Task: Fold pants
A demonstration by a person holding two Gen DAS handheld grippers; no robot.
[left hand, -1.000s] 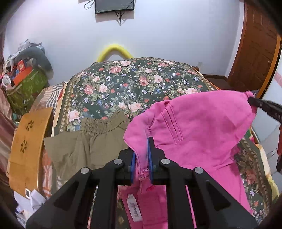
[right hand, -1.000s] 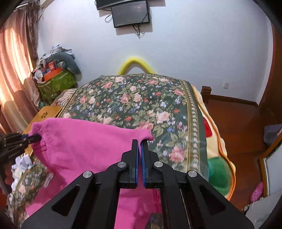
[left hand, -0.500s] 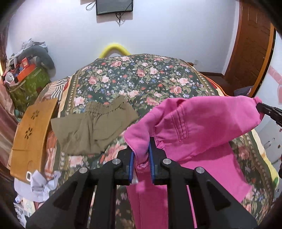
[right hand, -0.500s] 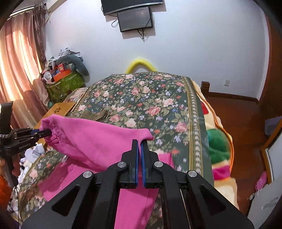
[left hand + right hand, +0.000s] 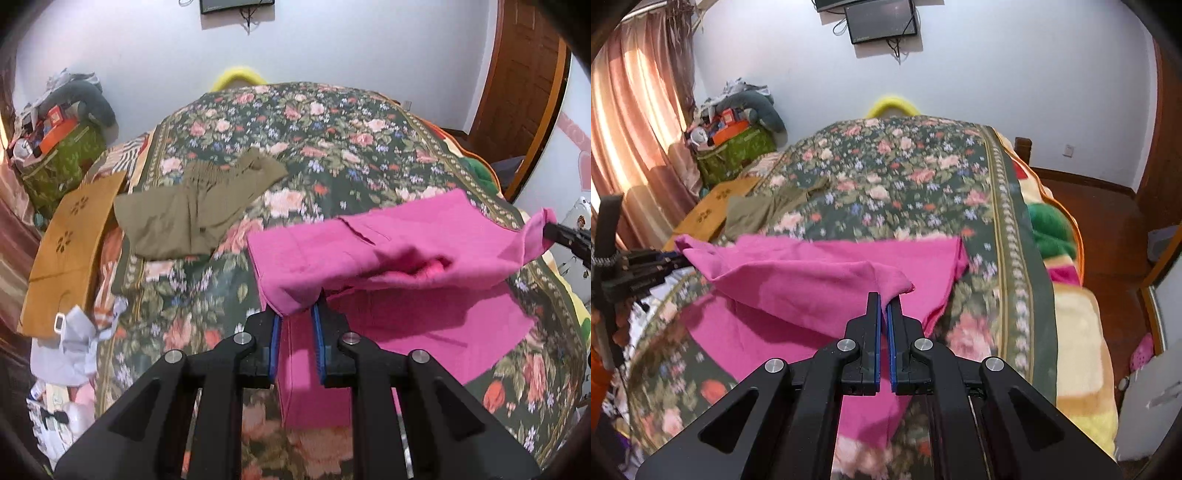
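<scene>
While the pink pants (image 5: 399, 254) hung high a moment ago, they now lie lower, folded over on the flowery bed (image 5: 332, 147). The left gripper (image 5: 296, 325) pinches one corner, its jaws slightly wider than before. The right gripper (image 5: 884, 306) pinches the other. No words can be read.

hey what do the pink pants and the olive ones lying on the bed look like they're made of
Pink pants: probably a soft, matte woven cotton. The fabric sags and drapes in rounded folds between the left gripper and right gripper, with a stitched pocket seam showing.

Olive pants: seemingly a thinner, matte woven cloth, lying flat with fine creases and a gathered waistband.

Neither shows any sheen; the exact fibre cannot be told.
</scene>
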